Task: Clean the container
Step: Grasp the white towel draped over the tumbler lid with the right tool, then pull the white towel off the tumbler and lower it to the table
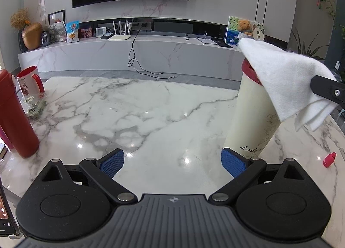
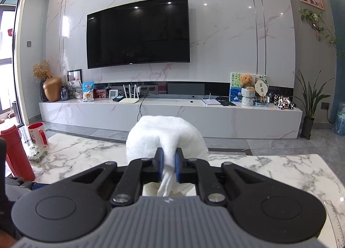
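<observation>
The container (image 1: 250, 122) — a tall cream tumbler with a red rim, a printed flower and script lettering low on its side — stands upright on the marble table (image 1: 138, 114), just ahead of the left gripper's right-hand pad. A white cloth (image 1: 284, 81) is draped over its mouth. The right gripper (image 2: 169, 167) has its blue pads clamped together on a gathered fold of that cloth, a tail of it hanging down behind the jaws. The left gripper (image 1: 172, 162) stands with its jaws wide apart and nothing between them; the tumbler sits off to one side of its opening, not inside it.

The step in hand looks like wiping the rim and mouth. To do it well, I'd judge the tumbler needs steadying first: it is tall and narrow, smooth and glossy, and a sideways pull from the cloth could tip it on the polished stone. Closing the left jaws low around the body would hold it. Then the cloth should be worked around the rim with light pressure rather than dragged.

The cloth is soft and fuzzy, folded in layers, so it will bunch and slip over the hard rim. Further left stand a red flask (image 1: 15, 116) and a red-handled mug (image 1: 29, 80); a small red bottle (image 1: 329, 159) lies to the right.
</observation>
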Available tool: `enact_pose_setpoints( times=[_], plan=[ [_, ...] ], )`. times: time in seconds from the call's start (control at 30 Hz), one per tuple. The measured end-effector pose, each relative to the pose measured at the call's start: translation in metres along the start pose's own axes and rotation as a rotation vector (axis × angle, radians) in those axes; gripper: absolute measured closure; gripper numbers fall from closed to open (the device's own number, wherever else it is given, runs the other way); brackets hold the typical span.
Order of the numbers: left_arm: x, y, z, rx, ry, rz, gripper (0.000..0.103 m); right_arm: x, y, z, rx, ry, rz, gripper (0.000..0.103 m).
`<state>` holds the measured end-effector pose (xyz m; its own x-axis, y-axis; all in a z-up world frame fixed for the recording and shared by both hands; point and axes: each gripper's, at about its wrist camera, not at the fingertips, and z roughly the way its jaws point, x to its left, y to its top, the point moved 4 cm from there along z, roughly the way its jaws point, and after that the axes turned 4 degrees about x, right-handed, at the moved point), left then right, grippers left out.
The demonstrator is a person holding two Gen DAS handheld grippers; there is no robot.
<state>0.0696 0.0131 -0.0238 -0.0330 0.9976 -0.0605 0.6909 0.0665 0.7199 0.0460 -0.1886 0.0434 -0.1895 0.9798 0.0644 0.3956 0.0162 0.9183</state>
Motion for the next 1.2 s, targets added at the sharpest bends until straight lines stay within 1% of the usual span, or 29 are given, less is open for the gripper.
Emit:
enact_pose_setpoints(
  times=[0.2,0.3,0.43,0.53,0.67,0.83,0.93,1.2],
  plan=[
    [-0.001,-0.001,-0.002,-0.005,0.002,0.014,0.005,-0.017,-0.010,-0.024,-0.021,-0.038,0.008,0.091],
    [-0.002,-0.002,-0.002,-0.008,0.005,0.022,0.005,-0.024,-0.021,-0.030,0.002,-0.053,-0.001,0.091],
    [-0.004,-0.003,-0.004,-0.014,0.006,0.035,0.005,-0.030,-0.042,-0.029,0.058,-0.063,-0.009,0.091],
    [-0.004,-0.004,-0.006,-0.020,0.003,0.046,0.005,-0.031,-0.057,-0.023,0.109,-0.044,-0.015,0.091],
    [-0.002,-0.006,-0.008,-0.020,-0.004,0.047,0.005,-0.026,-0.073,-0.015,0.174,0.016,-0.008,0.091],
    [0.000,-0.006,-0.010,-0.026,0.000,0.048,0.005,-0.018,-0.085,-0.005,0.231,0.077,0.022,0.091],
    [0.003,-0.006,-0.012,-0.033,0.006,0.045,0.005,-0.011,-0.088,-0.002,0.247,0.100,0.012,0.091],
    [0.010,-0.008,-0.019,-0.044,0.017,0.049,0.005,0.012,-0.102,-0.003,0.277,0.174,-0.066,0.091]
  ],
)
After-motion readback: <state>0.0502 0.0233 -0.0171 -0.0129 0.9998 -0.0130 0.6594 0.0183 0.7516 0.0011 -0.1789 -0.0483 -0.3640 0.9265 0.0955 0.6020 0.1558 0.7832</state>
